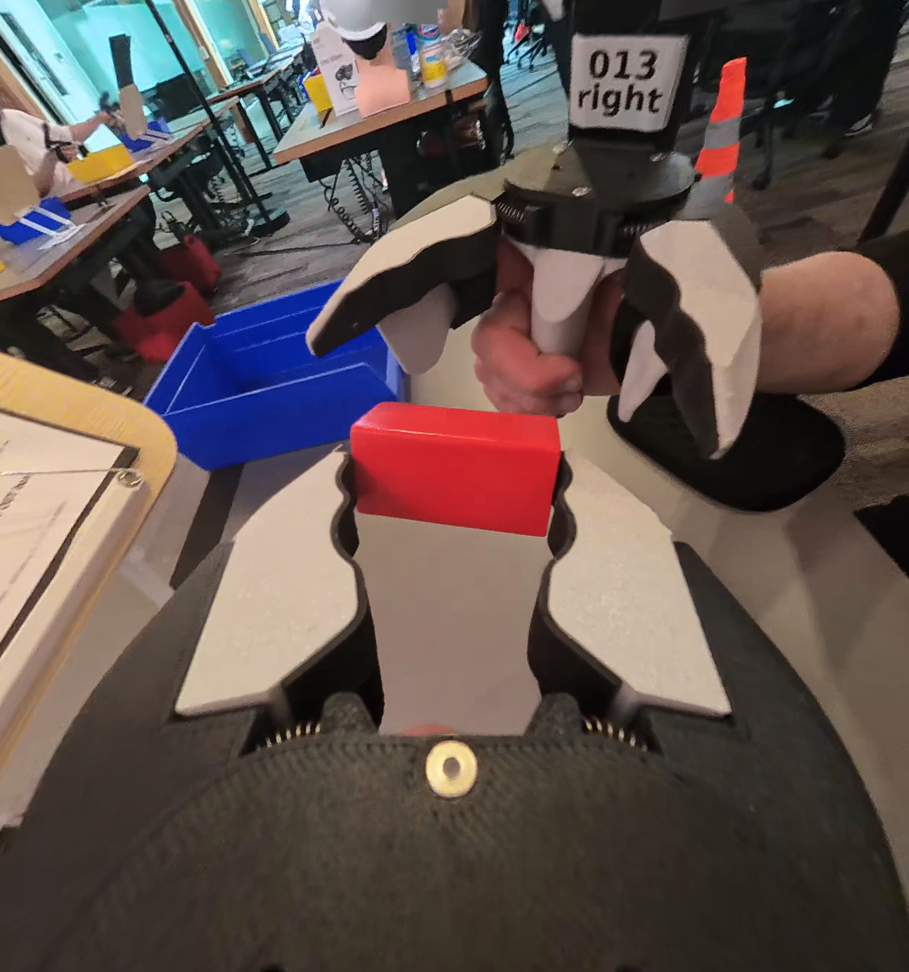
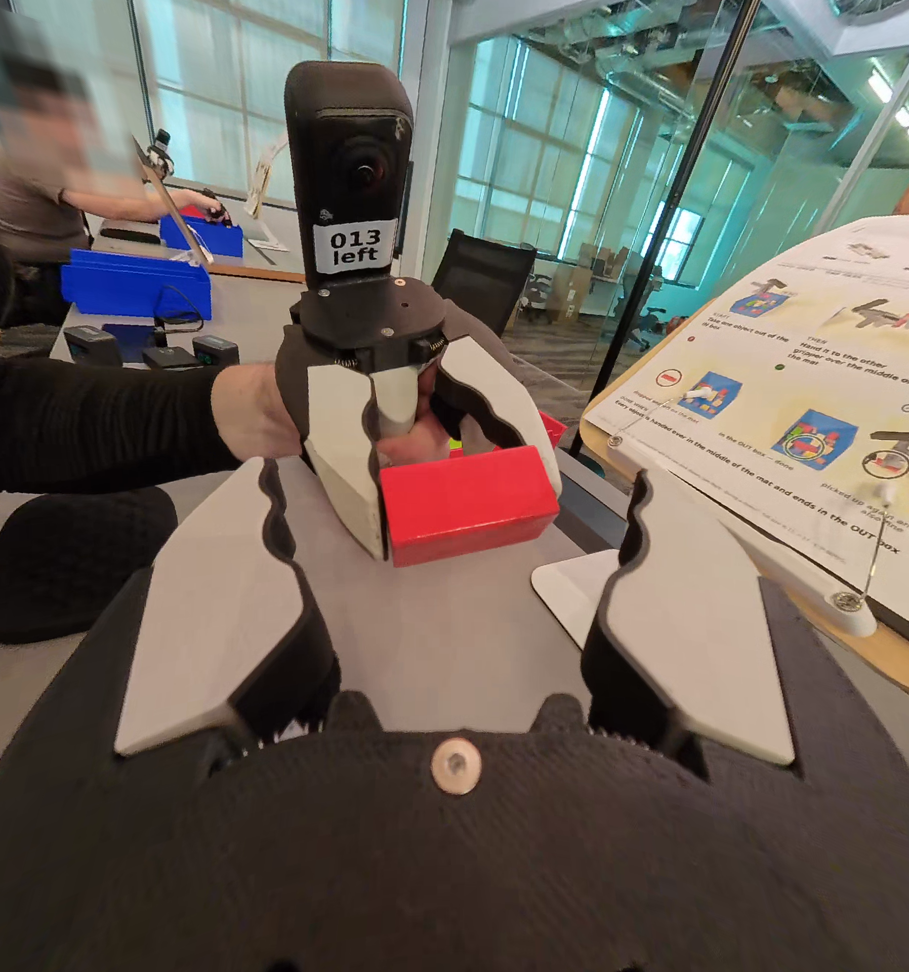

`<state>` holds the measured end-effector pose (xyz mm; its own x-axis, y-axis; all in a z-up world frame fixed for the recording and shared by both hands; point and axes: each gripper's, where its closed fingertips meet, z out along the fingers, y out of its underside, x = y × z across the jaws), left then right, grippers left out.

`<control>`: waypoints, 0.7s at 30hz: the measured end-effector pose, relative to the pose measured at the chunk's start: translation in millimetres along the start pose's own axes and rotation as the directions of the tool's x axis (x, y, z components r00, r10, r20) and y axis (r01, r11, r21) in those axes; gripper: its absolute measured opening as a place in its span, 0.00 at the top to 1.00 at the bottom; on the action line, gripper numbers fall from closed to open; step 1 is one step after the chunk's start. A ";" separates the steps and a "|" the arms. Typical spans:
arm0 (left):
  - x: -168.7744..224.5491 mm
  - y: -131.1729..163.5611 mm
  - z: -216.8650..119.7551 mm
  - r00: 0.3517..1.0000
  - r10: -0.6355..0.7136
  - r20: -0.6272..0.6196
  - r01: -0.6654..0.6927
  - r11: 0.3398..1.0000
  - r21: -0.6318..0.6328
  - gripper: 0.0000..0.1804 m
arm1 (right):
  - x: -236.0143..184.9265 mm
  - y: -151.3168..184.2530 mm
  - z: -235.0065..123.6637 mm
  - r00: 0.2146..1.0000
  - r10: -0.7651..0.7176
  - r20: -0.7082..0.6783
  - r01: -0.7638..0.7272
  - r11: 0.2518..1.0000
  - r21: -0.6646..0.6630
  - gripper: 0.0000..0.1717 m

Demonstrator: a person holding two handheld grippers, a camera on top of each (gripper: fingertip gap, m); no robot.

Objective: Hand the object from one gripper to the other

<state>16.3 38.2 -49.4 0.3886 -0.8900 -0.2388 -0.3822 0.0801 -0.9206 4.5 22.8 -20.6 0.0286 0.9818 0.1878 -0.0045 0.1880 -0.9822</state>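
My left gripper [image 1: 455,473] is shut on a red rectangular block [image 1: 455,471], both pads pressed on its short ends, held above the grey mat [image 1: 452,631]. In the right wrist view the same block [image 2: 468,505] sits between the left gripper's fingers [image 2: 347,473], facing me. My right gripper [image 2: 455,505] is wide open and empty, its fingertips apart from the block on either side. In the left wrist view the right gripper [image 1: 521,378] hangs open just beyond and above the block.
A blue bin [image 1: 263,378] stands behind the block at the left. An instruction board [image 2: 810,421] on a wooden stand lies at the right; it also shows in the left wrist view [image 1: 37,552]. Black arm rests [image 2: 68,557] lie on the table. Other work tables and people are behind. My left and right fingertips are right by each other.
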 end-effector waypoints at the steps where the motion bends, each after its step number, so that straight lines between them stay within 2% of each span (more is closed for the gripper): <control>1: 2.7 -1.3 3.1 1.000 -0.003 -0.014 0.004 1.000 0.006 0.61 | 0.0 1.4 -1.7 1.000 -0.002 0.007 0.002 1.000 0.000 0.30; 4: 9.4 -5.4 9.3 0.999 -0.002 -0.048 0.003 1.000 0.020 0.61 | 1.5 11.0 -4.7 1.000 0.010 0.029 -0.010 1.000 -0.016 0.33; 8: 12.4 -13.7 11.4 0.997 -0.018 -0.072 0.023 0.997 0.073 0.61 | 4.4 10.6 -16.9 0.988 0.110 0.105 -0.118 0.990 0.080 0.46; 13: 15.9 -15.4 16.4 0.993 -0.050 -0.107 0.062 0.992 0.114 0.61 | -2.5 12.1 -24.0 0.980 0.109 0.167 -0.130 0.985 0.115 0.60; 21: 16.3 -17.0 20.5 0.987 -0.067 -0.144 0.088 0.986 0.142 0.61 | 1.2 12.6 -29.1 0.973 0.133 0.189 -0.162 0.976 0.146 0.62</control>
<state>46.2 31.6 -44.0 0.2882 -0.9488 -0.1296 -0.2234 0.0650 -0.9726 33.5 25.5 -33.0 -0.1621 0.9853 0.0539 -0.1546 0.0286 -0.9876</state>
